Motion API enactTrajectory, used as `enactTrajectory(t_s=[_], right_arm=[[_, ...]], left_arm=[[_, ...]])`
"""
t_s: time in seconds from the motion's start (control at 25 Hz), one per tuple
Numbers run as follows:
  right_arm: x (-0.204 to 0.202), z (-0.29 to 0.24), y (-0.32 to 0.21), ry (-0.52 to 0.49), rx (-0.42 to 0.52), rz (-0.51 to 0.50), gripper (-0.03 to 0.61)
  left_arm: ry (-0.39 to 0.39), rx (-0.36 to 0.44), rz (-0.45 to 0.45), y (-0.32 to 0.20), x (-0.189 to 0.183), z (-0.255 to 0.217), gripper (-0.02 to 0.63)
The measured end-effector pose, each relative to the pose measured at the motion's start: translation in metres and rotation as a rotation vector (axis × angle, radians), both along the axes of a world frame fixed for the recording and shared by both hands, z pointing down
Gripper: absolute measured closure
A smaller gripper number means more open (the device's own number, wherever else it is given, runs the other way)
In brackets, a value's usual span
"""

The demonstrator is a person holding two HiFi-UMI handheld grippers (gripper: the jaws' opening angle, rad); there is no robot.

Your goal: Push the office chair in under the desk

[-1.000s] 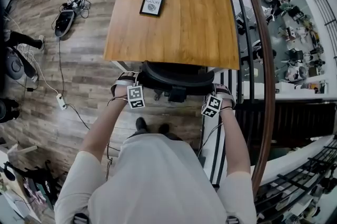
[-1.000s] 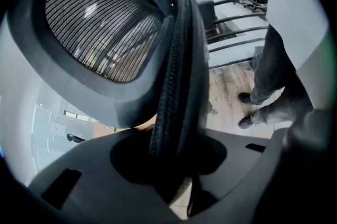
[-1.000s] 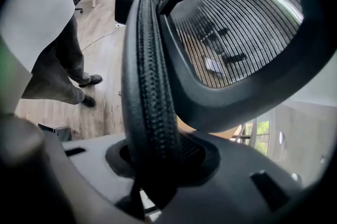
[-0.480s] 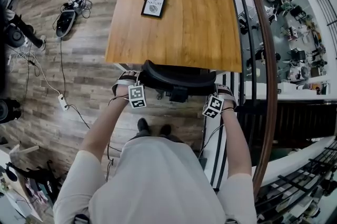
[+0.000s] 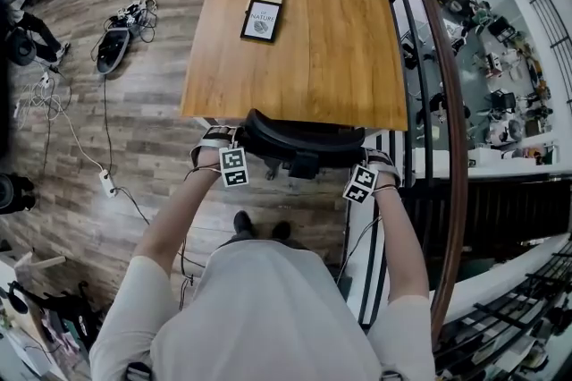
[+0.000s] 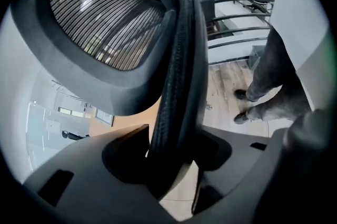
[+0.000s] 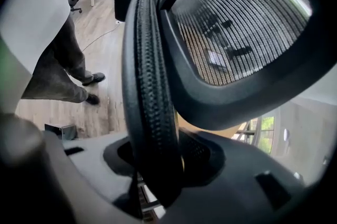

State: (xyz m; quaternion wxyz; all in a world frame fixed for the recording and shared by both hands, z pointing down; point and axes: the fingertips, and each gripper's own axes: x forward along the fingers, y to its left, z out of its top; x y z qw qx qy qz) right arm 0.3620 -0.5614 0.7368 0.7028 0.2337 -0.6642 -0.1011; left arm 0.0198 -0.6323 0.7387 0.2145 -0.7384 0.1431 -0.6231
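The black mesh office chair (image 5: 299,140) stands with its back against the near edge of the wooden desk (image 5: 304,39), its seat hidden beneath. My left gripper (image 5: 234,145) is at the back's left end and my right gripper (image 5: 362,158) at its right end. In the left gripper view the padded back rim (image 6: 176,60) runs between the jaws of the left gripper (image 6: 171,160), with slivers of light beside it. In the right gripper view the rim (image 7: 147,70) likewise passes through the right gripper (image 7: 158,165). Both pairs of jaws have just been opening and stand open around the rim.
A framed print (image 5: 262,20) and a tan pad lie on the desk's far part. A curved railing (image 5: 442,102) runs close along the right. Cables and a bag (image 5: 116,35) and a power strip (image 5: 107,182) lie on the wooden floor at the left.
The chair back and both grippers keep their places at the desk's near edge. The view has shifted slightly. A person's legs at the far left have moved up the picture.
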Motion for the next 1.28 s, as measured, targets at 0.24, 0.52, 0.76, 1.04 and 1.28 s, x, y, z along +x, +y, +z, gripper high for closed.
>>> enactTrajectory(t_s=[0.24,0.52,0.76,1.04,1.28], right_arm=[[0.008,-0.016,0.004,-0.021,0.027,0.082,0.362],[-0.005,-0.047,0.020,-0.077,0.056,0.108,0.360],[-0.012,-0.083,0.026,-0.163,0.069,0.171,0.360],[-0.014,-0.136,0.028,-0.323,0.194,0.325,0.362],[-0.040,-0.189,0.036,-0.576,0.284,0.438,0.390]], left_arm=[[0.042,-0.015,-0.062,0.002,-0.015,-0.012,0.380],[0.145,-0.064,-0.066,0.022,-0.002,-0.051,0.360],[0.301,-0.058,-0.094,0.030,0.009,-0.101,0.354],[0.559,-0.132,-0.225,0.050,0.005,-0.153,0.357],[0.722,-0.082,-0.246,0.055,0.003,-0.208,0.410]])
